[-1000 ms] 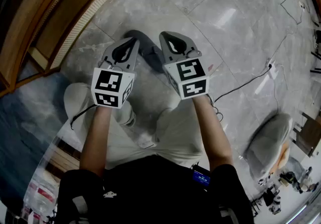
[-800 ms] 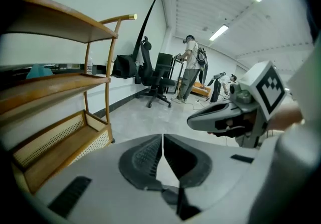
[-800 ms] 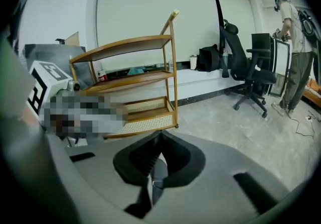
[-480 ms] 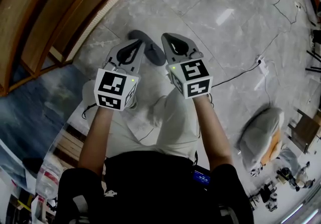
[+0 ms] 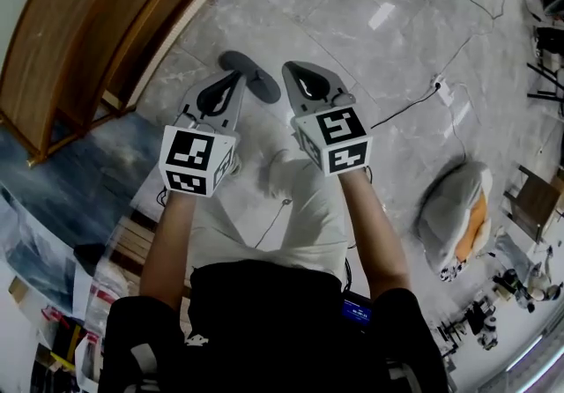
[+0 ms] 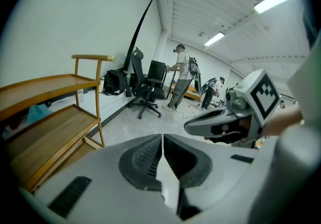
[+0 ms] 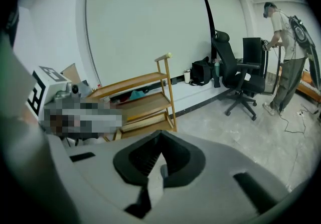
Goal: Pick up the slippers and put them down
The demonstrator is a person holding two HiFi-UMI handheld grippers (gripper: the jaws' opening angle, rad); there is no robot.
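Observation:
One dark grey slipper (image 5: 251, 74) lies on the marble floor in the head view, partly hidden behind the tip of my left gripper (image 5: 234, 77). I see no second slipper. My right gripper (image 5: 297, 69) is held beside the left one, both well above the floor and pointing forward and down. In the left gripper view the left gripper (image 6: 163, 138) has its jaws closed tip to tip with nothing between them. The right gripper (image 7: 159, 141) is likewise shut and empty in its own view.
A wooden shelf rack (image 5: 97, 39) stands at the left, seen also as shelf rack (image 7: 145, 100). A cable (image 5: 401, 114) runs across the floor to a socket strip. A grey bag (image 5: 458, 215) lies at the right. An office chair (image 6: 148, 85) and people (image 6: 180, 75) stand farther back.
Both grippers and the head view have risen: the floor looks farther off, the slipper looks smaller and stays on the floor, and more of the shelf rack shows. Both grippers stayed shut.

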